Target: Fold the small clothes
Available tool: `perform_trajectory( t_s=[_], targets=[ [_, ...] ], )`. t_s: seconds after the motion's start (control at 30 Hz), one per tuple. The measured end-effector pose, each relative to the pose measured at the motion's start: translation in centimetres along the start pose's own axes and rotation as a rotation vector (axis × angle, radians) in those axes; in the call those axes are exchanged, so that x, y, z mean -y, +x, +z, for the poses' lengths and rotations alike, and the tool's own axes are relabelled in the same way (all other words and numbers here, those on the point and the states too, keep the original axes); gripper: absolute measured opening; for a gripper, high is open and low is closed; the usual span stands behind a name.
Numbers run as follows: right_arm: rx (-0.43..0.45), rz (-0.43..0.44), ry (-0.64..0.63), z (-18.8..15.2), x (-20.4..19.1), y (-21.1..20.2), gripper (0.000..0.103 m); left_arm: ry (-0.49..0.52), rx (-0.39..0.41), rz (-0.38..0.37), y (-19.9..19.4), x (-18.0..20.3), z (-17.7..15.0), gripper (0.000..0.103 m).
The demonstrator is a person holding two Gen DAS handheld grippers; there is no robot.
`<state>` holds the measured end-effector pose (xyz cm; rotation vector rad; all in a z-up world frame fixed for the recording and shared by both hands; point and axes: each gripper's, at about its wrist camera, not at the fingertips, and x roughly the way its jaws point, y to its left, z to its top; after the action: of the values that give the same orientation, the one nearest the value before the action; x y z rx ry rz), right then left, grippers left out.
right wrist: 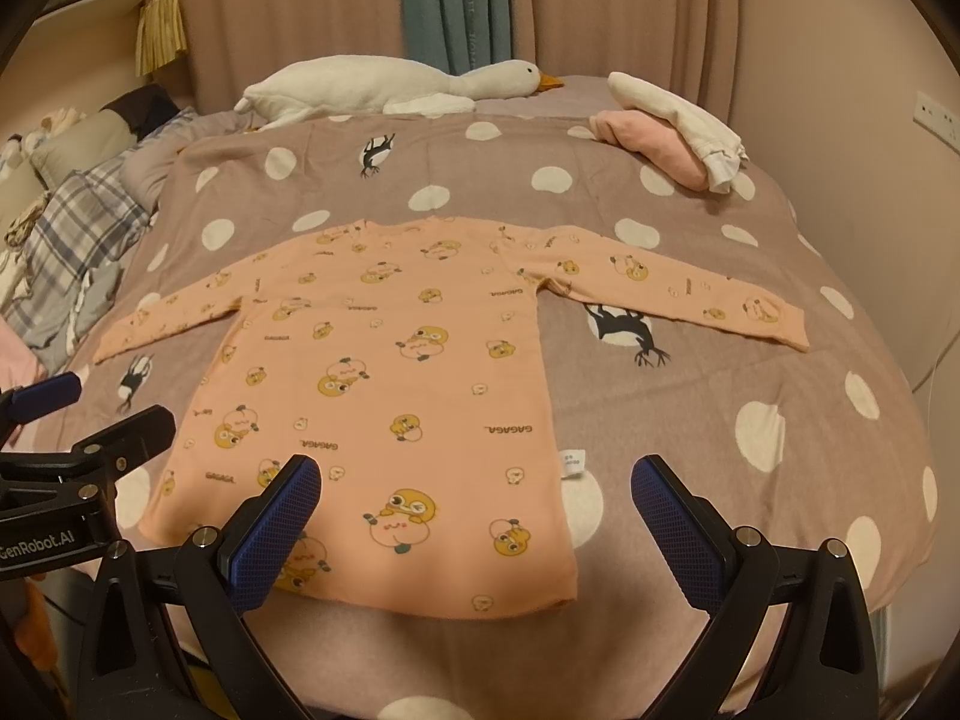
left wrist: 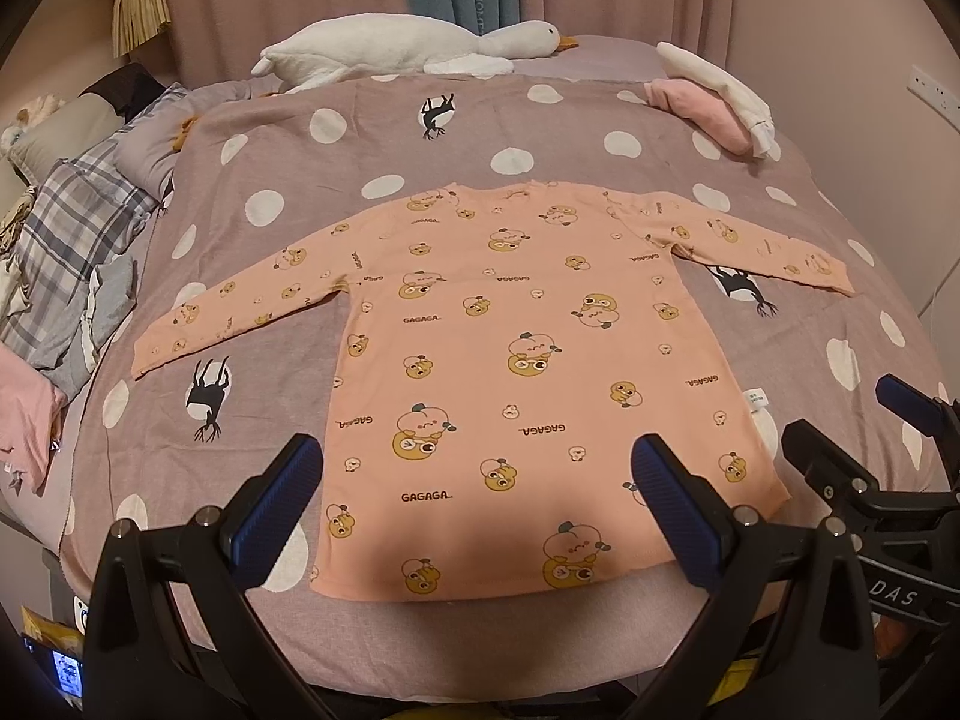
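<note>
Peach cartoon-print shirt (left wrist: 516, 324) on mauve, white-dotted blanket (left wrist: 540, 120); blue-padded fingers (left wrist: 282, 498)

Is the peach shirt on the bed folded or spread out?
Spread out: the peach shirt lies flat on the bed, both sleeves stretched sideways.

One peach long-sleeved shirt (left wrist: 510, 360) is lying spread on the bed, showing two sleeves. Two grippers are hovering at its hem: the left gripper (left wrist: 477, 498) and the right gripper (right wrist: 477, 504), each spreading two blue-padded fingers wide. One white plush goose (left wrist: 408, 48) is resting at the far edge. Two folded garments are sitting stacked at the far right, one pink (left wrist: 702, 108) and one white (left wrist: 720, 84). Three black deer prints are showing on the dotted bedcover (left wrist: 540, 120).
</note>
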<state>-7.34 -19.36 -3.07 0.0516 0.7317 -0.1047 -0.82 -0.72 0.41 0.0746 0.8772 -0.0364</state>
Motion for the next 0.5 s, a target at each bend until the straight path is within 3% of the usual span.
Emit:
perform_trajectory(
  t_s=[0.5],
  targets=[
    [-0.001, 0.0, 0.001, -0.1, -0.7, -0.1, 0.102, 0.001, -0.001, 0.0, 0.0, 0.0, 0.0, 0.103]
  ],
)
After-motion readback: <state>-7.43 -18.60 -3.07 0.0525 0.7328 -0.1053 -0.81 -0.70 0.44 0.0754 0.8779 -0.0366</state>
